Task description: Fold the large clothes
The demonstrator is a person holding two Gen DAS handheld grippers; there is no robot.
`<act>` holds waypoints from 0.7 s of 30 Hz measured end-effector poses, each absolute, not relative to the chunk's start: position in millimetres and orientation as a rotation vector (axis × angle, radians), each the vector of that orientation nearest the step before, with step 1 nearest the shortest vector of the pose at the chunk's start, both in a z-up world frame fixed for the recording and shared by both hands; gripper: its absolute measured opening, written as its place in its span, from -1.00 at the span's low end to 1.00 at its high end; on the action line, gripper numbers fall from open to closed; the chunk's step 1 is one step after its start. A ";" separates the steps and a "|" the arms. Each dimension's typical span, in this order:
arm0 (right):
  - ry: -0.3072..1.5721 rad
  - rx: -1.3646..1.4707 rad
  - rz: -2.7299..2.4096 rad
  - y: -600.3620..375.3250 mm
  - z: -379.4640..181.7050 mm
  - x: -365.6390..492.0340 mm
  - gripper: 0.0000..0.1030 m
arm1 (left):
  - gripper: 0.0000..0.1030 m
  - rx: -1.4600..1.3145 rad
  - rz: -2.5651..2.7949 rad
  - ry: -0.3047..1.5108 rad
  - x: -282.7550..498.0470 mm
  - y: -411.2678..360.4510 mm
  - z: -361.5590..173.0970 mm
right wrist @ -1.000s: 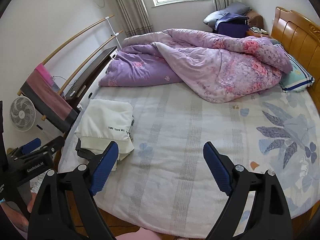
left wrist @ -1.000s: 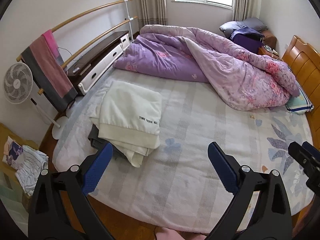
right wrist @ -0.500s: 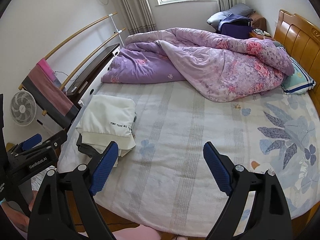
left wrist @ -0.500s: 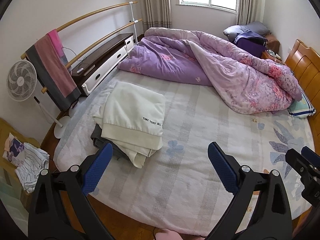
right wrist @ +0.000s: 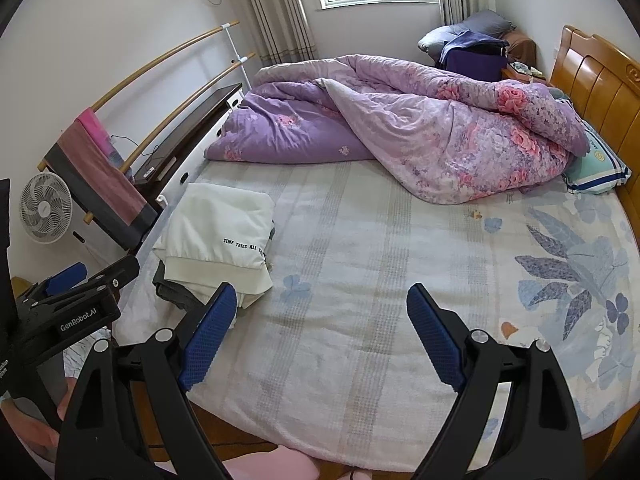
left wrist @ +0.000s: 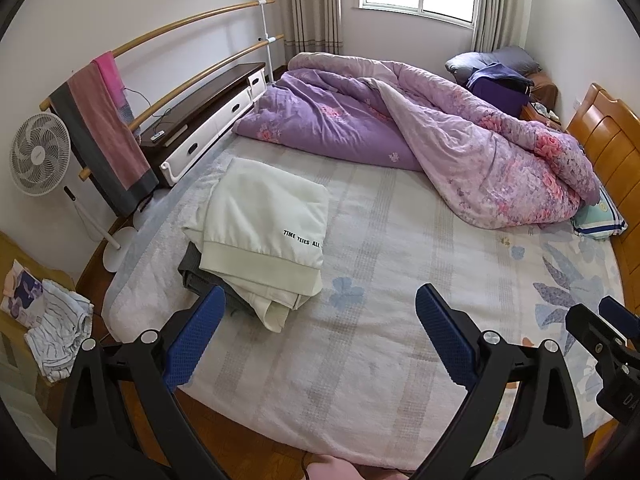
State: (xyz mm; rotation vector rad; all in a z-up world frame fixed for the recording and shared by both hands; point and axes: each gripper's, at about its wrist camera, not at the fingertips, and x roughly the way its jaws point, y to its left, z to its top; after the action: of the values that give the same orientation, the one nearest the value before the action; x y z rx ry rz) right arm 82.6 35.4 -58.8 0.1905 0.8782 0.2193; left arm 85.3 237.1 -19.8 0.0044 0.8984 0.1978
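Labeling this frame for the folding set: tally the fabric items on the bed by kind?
Folded garments: 2 (cream sweatshirt on top of a dark grey garment)
Quilts: 1 (purple floral quilt)
Pillows: 1 (striped pillow by the headboard)
Total: 4
Both grippers, left and right, hold nothing.

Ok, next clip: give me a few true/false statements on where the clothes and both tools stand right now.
1. Both tools are open and hold nothing. True: left tool, right tool.
2. The cream garment lies folded on a grey garment. True.
3. The quilt covers the cream garment. False: they lie apart, the quilt farther up the bed.
4. The left tool grips the towel. False: the towel hangs on a rail.
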 end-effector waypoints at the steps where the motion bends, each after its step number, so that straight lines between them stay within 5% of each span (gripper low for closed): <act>1: 0.878 0.190 0.219 35.9 -58.9 82.4 0.63 | 0.87 0.005 0.198 0.899 85.9 237.6 -20.0; 21: 0.913 0.208 0.245 27.9 -64.2 87.0 0.64 | 0.87 -0.010 0.211 0.896 79.1 238.5 -17.5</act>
State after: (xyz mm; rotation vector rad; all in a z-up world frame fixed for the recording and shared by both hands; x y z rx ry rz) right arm 87.0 27.9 -64.2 0.2084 0.9133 0.2452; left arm 79.1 238.5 -17.5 -0.0104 0.8957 0.2106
